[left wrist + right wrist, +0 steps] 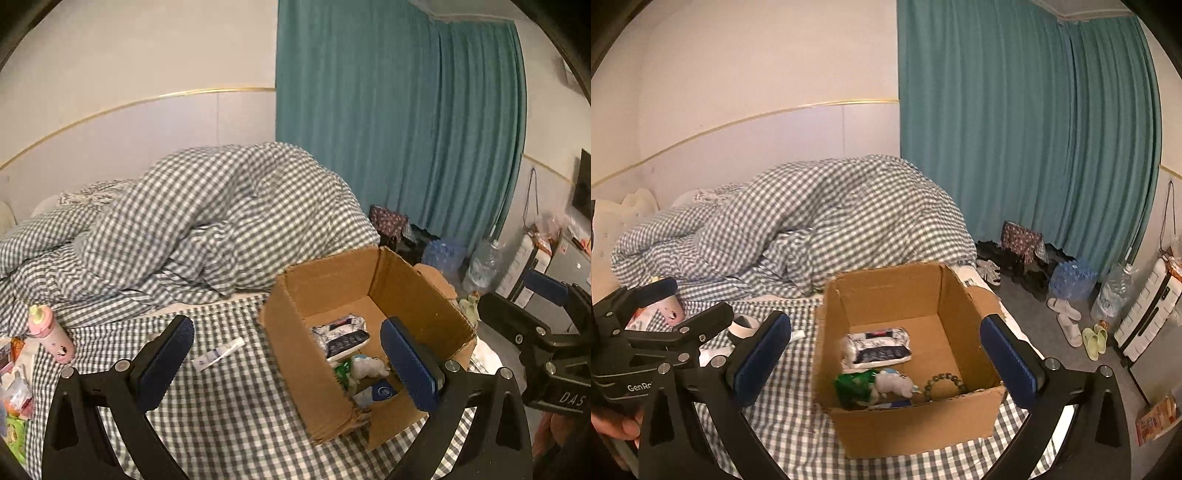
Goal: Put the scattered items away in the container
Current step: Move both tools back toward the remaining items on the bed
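Checked bed (229, 406) bears cardboard box (295, 354), tube (218, 355), perhaps bottle (50, 334).

Left claw (288, 363) and right claw (886, 360) both gape wide and empty, tilted downward.

The cardboard box (908, 369) stands open-topped on the bed (229, 406), its upright walls fencing in the clutter on its floor; entry is from above. The heaped checked duvet (207, 221) blocks the far side. A white tube (219, 354) lies on the checked sheet left of the box.
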